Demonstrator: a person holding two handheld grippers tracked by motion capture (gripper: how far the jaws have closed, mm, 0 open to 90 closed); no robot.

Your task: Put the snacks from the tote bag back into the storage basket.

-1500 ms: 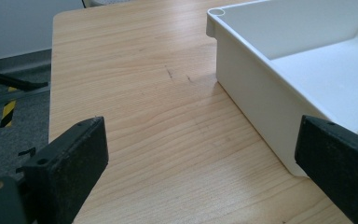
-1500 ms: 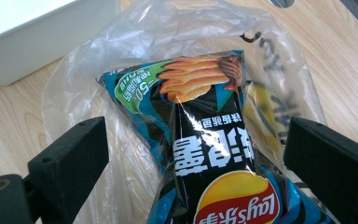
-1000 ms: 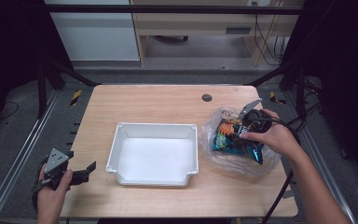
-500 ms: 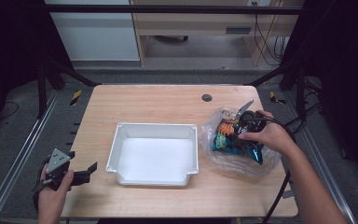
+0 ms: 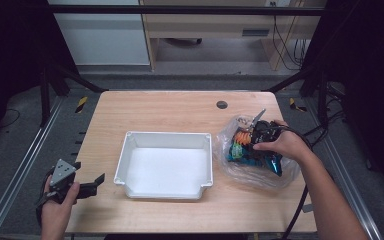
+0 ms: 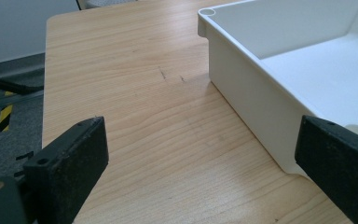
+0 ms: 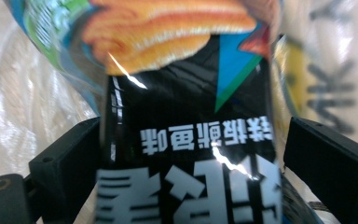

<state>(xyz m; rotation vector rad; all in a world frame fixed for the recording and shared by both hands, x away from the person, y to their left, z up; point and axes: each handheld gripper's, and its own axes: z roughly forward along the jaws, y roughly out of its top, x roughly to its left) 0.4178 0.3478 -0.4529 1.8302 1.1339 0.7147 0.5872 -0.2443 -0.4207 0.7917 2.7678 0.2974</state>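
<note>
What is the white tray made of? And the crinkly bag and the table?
The white tray looks like smooth moulded plastic, going by its rounded rim and even matte walls. The bag seems thin clear plastic film: see-through, wrinkled, glinting. The table shows pale wood grain, though it may be laminate.

A glossy black-and-orange foil snack packet (image 7: 186, 140) throws sharp white glints between the 2 matt black jaws of the right gripper (image 7: 186, 158). Around it lies a crinkled clear plastic bag (image 5: 257, 172) — thin and shiny. The pale wooden table (image 6: 135, 93) shows fine grain and a smooth, satin finish, while the white rectangular plastic tray (image 6: 261, 98) looks smooth and faintly glossy.
</note>
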